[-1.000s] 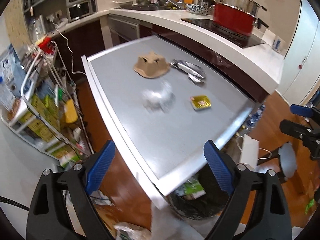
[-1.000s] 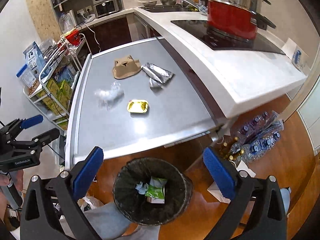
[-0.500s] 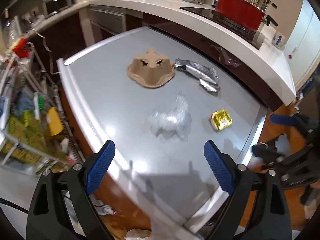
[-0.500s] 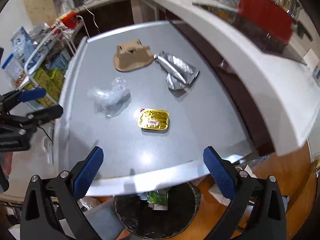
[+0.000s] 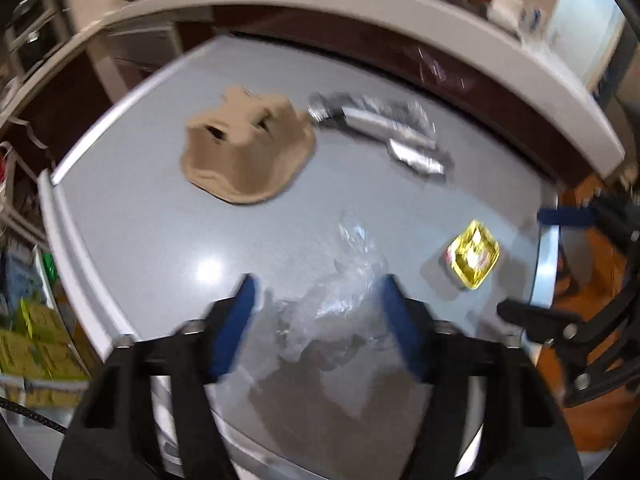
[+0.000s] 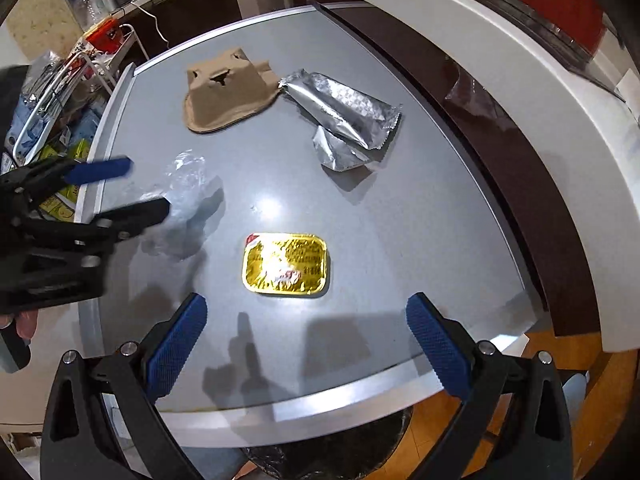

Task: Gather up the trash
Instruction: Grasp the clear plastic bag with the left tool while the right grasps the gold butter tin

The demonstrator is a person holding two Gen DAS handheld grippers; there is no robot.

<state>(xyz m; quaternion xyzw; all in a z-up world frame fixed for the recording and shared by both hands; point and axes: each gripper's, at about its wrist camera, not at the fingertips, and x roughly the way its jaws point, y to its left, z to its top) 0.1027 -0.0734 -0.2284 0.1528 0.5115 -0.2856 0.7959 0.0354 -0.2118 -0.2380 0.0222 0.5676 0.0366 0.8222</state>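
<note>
On the grey table [image 6: 400,220] lie a crumpled clear plastic wrap [image 5: 340,304] [image 6: 184,184], a gold foil packet [image 6: 286,264] [image 5: 472,254], a silver foil wrapper [image 6: 340,114] [image 5: 384,124] and a brown cardboard egg tray [image 6: 228,94] [image 5: 248,148]. My left gripper [image 5: 320,312] is open with its blue pads on either side of the clear wrap; it also shows in the right wrist view [image 6: 136,188]. My right gripper [image 6: 306,344] is open, just short of the gold packet.
A black trash bin [image 6: 332,456] sits below the table's near edge. A white kitchen counter [image 6: 520,92] with a red pot [image 6: 540,8] runs along the right. A wire rack of goods [image 6: 60,112] stands to the left.
Both grippers have moved forward and down over the table. The left one now straddles the clear wrap and its jaws have narrowed. The right one has closed in on the gold packet.
</note>
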